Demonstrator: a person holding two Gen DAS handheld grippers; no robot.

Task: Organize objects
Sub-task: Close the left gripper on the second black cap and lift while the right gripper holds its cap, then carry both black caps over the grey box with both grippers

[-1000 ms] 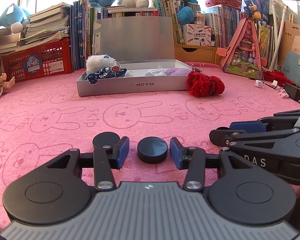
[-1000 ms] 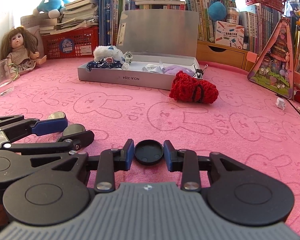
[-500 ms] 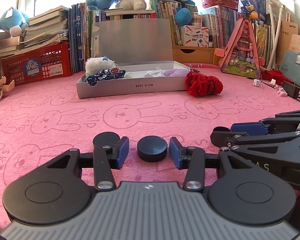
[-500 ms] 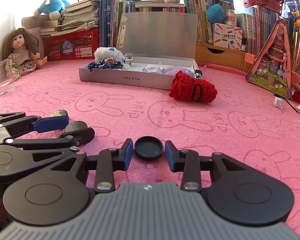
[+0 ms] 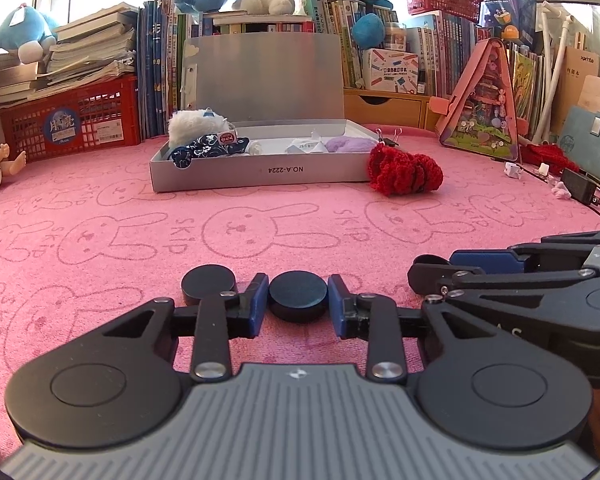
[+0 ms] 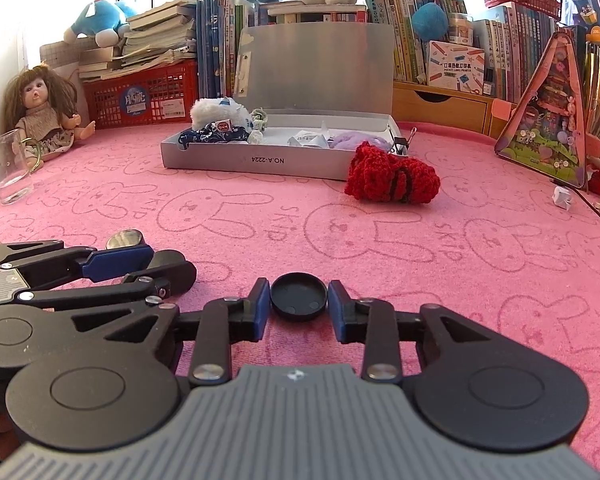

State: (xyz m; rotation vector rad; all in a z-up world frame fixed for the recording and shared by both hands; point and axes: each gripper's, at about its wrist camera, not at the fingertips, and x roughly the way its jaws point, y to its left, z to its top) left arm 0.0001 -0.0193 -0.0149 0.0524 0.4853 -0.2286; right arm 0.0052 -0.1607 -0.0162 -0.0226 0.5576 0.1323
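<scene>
On the pink rabbit-print mat, a solid black disc (image 5: 298, 298) lies between the blue pads of my left gripper (image 5: 298, 304). The jaws are closing and the pads touch both sides of the disc. A second black disc (image 5: 208, 284) lies just left of the left finger; its top looks shiny in the right wrist view (image 6: 125, 239). My right gripper (image 6: 299, 304) is shut on a shallow black lid (image 6: 299, 297), hollow side up. The two grippers sit side by side: the right gripper (image 5: 440, 268) shows at the left view's right edge, the left gripper (image 6: 152, 266) at the other view's left.
Further back stands an open grey box (image 5: 260, 172) with soft items inside. A red knitted piece (image 5: 404, 172) lies at its right corner. A glass (image 6: 8, 168) and a doll (image 6: 40, 112) are at far left. Crate, books, a toy house and a charger line the edges.
The left gripper's pads have closed in from either side until they touch the black disc. The right gripper and its lid have stayed as they were.
</scene>
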